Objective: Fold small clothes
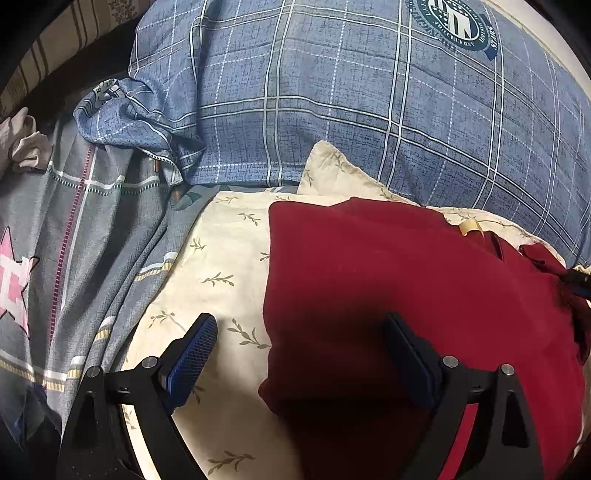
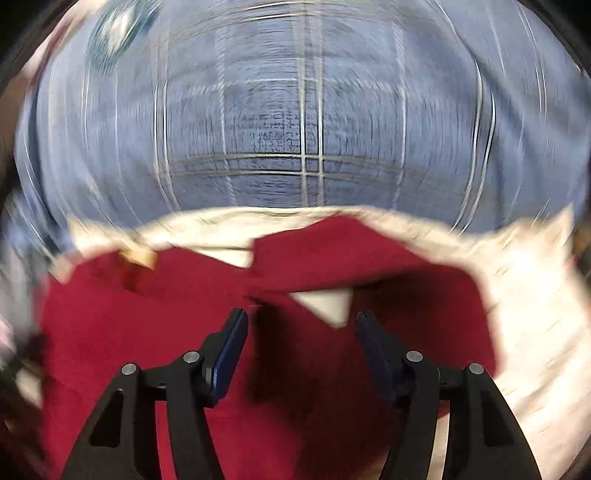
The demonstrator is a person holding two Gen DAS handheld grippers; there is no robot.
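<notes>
On a cream sheet (image 1: 221, 258) printed with small leaf sprigs lies the red garment (image 1: 406, 280), spread mostly flat, its left edge running straight down the sheet and its right side bunched into folds near the frame edge. A pale tag (image 1: 471, 226) sticks out at its far edge. Behind both rises a blue plaid pillow (image 1: 351, 110) with a round green crest (image 1: 456, 22) near its top. To the left, a grey patterned cover (image 1: 74, 229) with a pink star (image 1: 13, 280) lies rumpled beside the sheet.

Above the garment's left edge hangs the left gripper (image 1: 301, 328), jaws wide apart and empty: its left finger stands over bare sheet, its right finger over red cloth, and whether either pad touches the fabric cannot be told.

Seen from the right wrist, everything is smeared by motion blur. Over the middle of the garment (image 2: 147, 332) sits the right gripper (image 2: 301, 319), jaws parted with nothing pinched between the pads. Just past its fingertips a flap of red cloth lies folded over, with a small triangle of cream sheet (image 2: 535, 332) showing through a gap in it. The tag (image 2: 138, 256) shows at the garment's far left edge, and the pillow (image 2: 277, 129) fills the view beyond.
</notes>
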